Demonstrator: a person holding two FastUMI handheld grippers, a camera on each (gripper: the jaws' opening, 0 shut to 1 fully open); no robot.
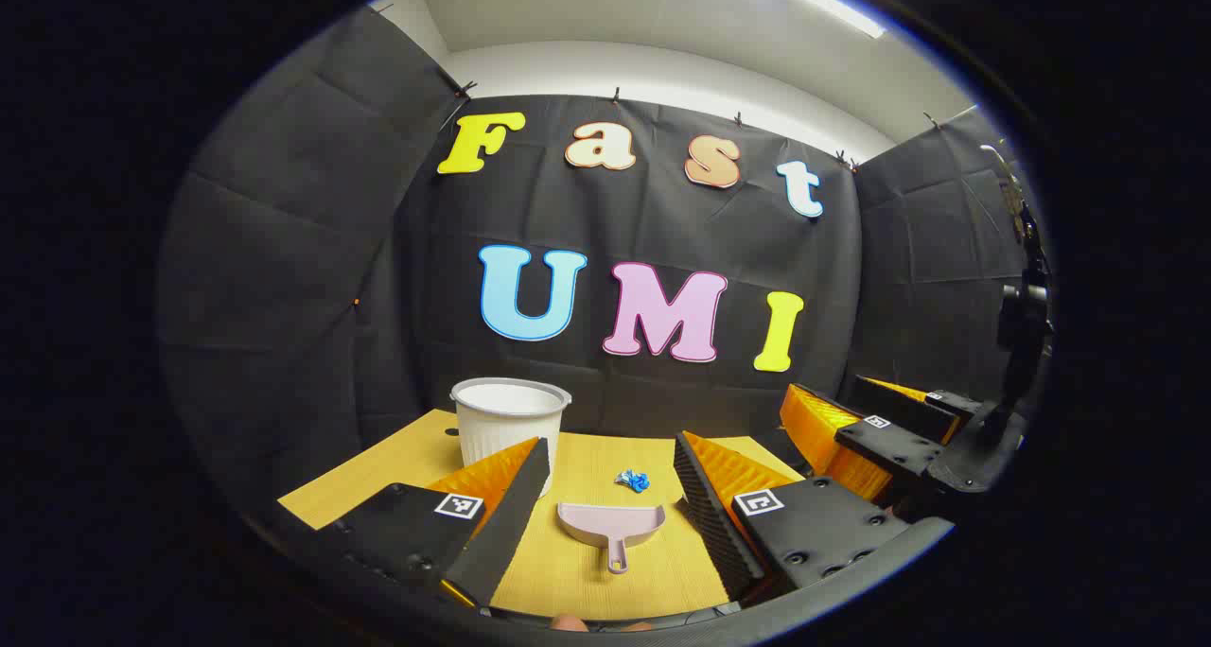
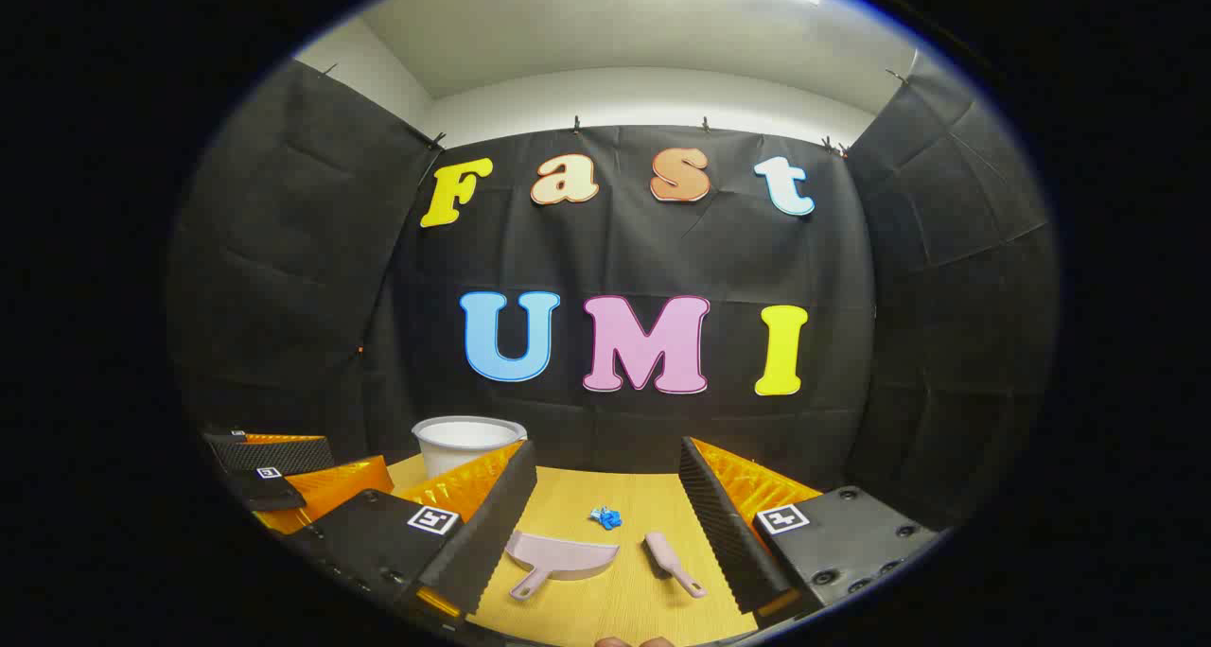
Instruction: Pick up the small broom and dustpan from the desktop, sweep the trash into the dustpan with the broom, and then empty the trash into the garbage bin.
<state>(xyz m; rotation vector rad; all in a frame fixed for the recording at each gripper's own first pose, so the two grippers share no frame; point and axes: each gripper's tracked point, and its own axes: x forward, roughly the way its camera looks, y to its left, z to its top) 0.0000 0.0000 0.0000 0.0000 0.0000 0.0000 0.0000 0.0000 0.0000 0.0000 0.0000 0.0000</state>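
Note:
A pink dustpan (image 1: 610,524) lies on the yellow tabletop (image 1: 378,477), handle toward me, seen between the fingers of my left gripper (image 1: 610,453), which hovers open above it. Just past it lies a small blue scrap of trash (image 1: 634,480). In the right gripper view the dustpan (image 2: 558,554) is left of centre and the small pink broom (image 2: 674,562) lies to its right, with the blue trash (image 2: 605,517) beyond them. My right gripper (image 2: 605,467) is open above the table, holding nothing.
A white ribbed garbage bin (image 1: 509,420) stands at the back left of the table (image 2: 624,600), also seen as the bin (image 2: 465,439). The right gripper (image 1: 856,406) shows off to the right; the left gripper (image 2: 284,467) shows off to the left. Black cloth walls surround the table.

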